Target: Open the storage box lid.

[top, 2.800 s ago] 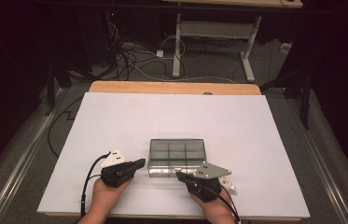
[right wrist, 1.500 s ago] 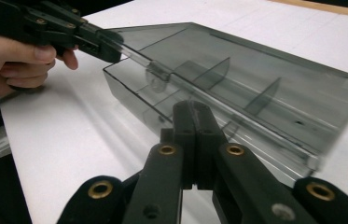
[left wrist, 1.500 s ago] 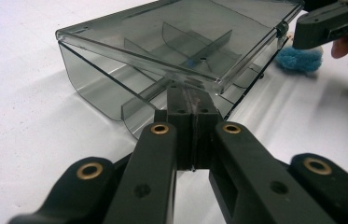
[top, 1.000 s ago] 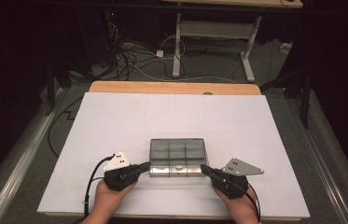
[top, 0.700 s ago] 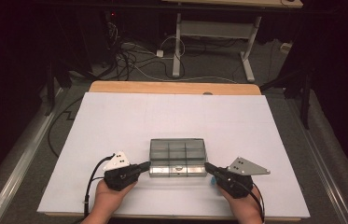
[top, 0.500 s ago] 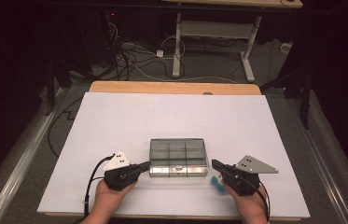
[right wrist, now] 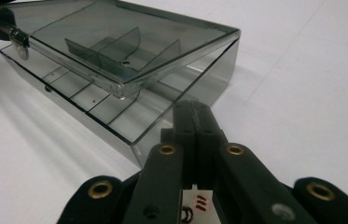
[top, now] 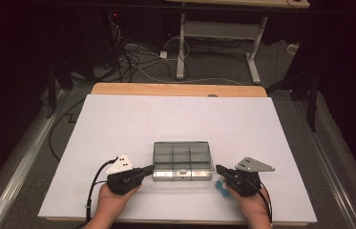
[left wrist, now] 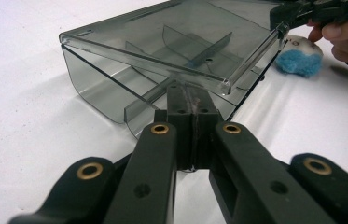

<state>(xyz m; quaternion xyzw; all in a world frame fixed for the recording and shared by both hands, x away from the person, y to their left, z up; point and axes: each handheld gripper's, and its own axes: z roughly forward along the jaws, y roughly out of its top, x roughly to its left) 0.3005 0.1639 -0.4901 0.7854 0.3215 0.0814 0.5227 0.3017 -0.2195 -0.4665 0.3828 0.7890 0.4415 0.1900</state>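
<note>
No brand or label can be read: the red marks on a white scrap (right wrist: 195, 205) under the right gripper's (top: 221, 170) jaws are too small to make out, as are the marks on the blue-and-white ball (left wrist: 298, 56) lying just right of the box. In the high view that ball is partly hidden behind the right gripper. The smoky clear plastic compartment box (top: 183, 161) sits on the white table (top: 175, 119) near its front edge, between the two grippers. Its hinged lid (left wrist: 171, 42) is slightly raised above the base, and upright dividers show through it. The left gripper (top: 148, 169) has its jaws pressed together, empty, tips at the box's left end. The right gripper's jaws are likewise closed on nothing, by the box's right corner.
</note>
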